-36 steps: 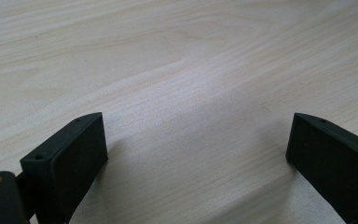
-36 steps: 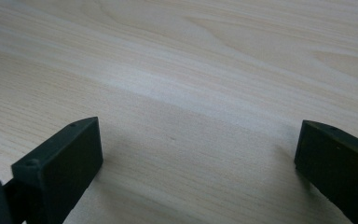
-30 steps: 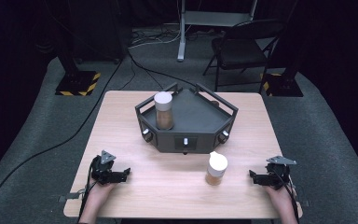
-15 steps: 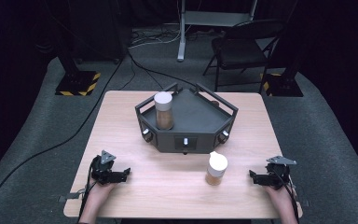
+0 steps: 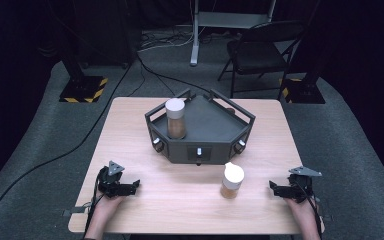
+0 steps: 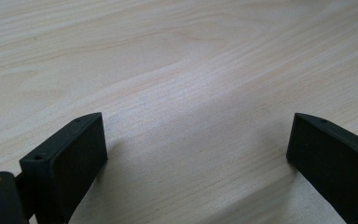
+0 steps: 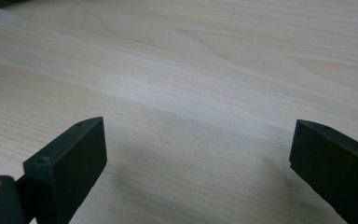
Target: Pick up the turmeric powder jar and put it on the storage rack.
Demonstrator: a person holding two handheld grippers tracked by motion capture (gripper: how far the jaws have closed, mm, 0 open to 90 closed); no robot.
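Observation:
A jar with a white lid and brown contents (image 5: 175,119) stands in the left corner of a dark grey angular tray (image 5: 215,127) at the middle of the wooden table (image 5: 125,135). A second, similar jar (image 5: 232,180) stands on the table in front of the tray. My left gripper (image 5: 136,185) rests near the front left, open, with bare wood between its jaws (image 6: 196,126). My right gripper (image 5: 272,187) lies at the front right, pointing toward the second jar but apart from it. Its jaws (image 7: 198,128) have just been closing a little; they stand open with nothing between them.
Knobs line the tray's front face (image 5: 198,151). Behind the table are a black chair (image 5: 260,50), a metal stand (image 5: 195,35) and two posts on striped bases (image 5: 82,87). Cables run across the grey floor (image 5: 55,160).

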